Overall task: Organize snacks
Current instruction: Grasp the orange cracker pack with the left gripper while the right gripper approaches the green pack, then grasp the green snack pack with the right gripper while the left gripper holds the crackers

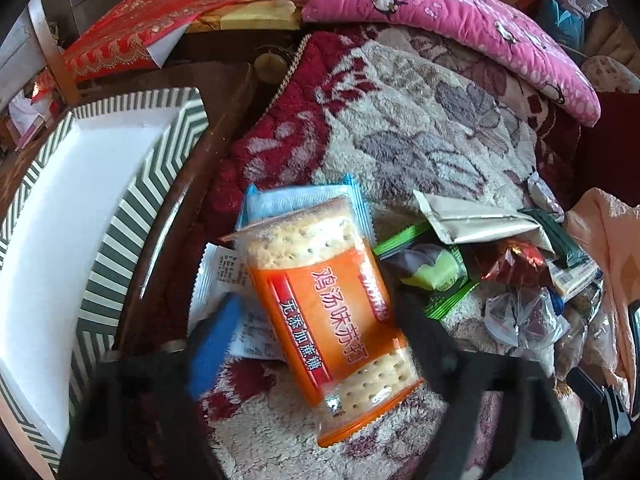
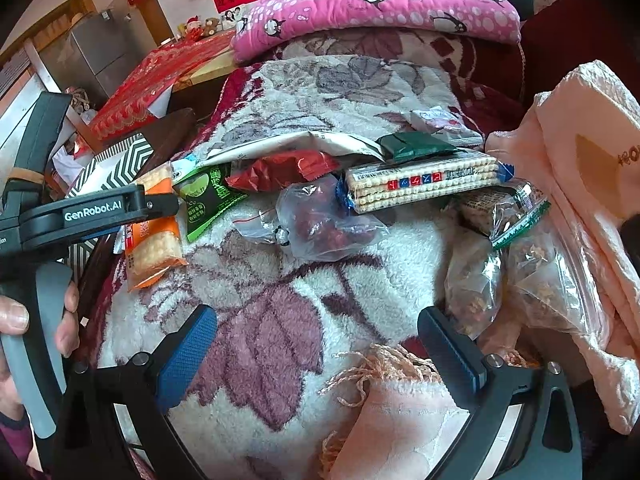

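While the left gripper [image 1: 316, 320] hangs steeply over the fleece blanket [image 1: 420, 120], its jaws straddle an orange soda-cracker packet [image 1: 332, 300]: the blue ridged pad sits just off the packet's left edge, the dark finger [image 1: 424, 340] lies against its right side, and I cannot tell whether the pads actually press it, since both are blurred. The packet is a glossy film wrapper, orange with a red band of Chinese characters and clear ends showing pale, pricked, speckled crackers; it lies tilted on the blanket, partly over a white printed wrapper [image 1: 224, 272]. Just left of it stands a shallow box [image 1: 120, 240] with green-and-white chevron walls and a plain white floor. To the right, loose snacks are heaped: a green sachet [image 1: 440, 276], a red foil sweet [image 1: 512, 260], a crumpled clear bag [image 1: 524, 316]. The right gripper [image 2: 316, 348] stands wide open above a purple leaf on the blanket, its blue knurled pads [image 2: 188, 344] gripping nothing, a fringed peach cloth [image 2: 400, 392] between them low down. Beyond it lie a long cracker sleeve [image 2: 424, 184], a bag of red dates [image 2: 324, 228] and zip bags of dried bits [image 2: 536, 280]. A hand [image 2: 40, 312] holds the left tool's grey handle.
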The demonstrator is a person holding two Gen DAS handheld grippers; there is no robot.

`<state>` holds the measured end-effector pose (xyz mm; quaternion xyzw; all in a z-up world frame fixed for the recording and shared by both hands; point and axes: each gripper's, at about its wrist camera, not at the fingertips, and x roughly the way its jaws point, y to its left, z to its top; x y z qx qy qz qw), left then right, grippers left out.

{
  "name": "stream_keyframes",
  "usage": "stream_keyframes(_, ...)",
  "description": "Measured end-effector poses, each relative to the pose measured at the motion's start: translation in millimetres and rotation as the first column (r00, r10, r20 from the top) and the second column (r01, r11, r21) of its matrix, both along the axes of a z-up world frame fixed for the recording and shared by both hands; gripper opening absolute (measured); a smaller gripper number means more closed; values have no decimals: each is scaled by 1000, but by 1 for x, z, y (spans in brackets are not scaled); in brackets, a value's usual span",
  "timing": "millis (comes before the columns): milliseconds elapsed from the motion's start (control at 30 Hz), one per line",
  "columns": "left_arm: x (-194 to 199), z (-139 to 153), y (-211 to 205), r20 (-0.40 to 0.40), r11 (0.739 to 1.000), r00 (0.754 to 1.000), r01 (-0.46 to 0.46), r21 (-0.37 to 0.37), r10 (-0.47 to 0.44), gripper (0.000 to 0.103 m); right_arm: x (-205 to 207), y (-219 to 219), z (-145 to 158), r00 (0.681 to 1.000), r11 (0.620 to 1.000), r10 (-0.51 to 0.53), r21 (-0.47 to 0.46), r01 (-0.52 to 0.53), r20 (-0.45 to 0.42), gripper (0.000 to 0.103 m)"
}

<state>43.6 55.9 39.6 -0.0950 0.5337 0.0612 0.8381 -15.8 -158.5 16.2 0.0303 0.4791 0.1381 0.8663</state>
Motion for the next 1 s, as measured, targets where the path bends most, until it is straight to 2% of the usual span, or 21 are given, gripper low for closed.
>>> stream_keyframes(200,-2,3,-1,15,1000,1000,25,8,-25,55,0,0,-2,1000,1000,2,1,-2,-8,102)
stream_keyframes(300,-4,4,2,13,999,999,51,1,-51,54,0,2,-1,1000,1000,10,3,-10,-10,102)
stream_keyframes(600,-23,15,17,15,998,998,54,-23,-54,52,-1,15,5,999,999,47,16,-47,-11,102)
stream_keyframes(1000,-46,41,44,46,999,998,38,-38,-36,51,16,66,11,982,982,190,16,-189,-12,101)
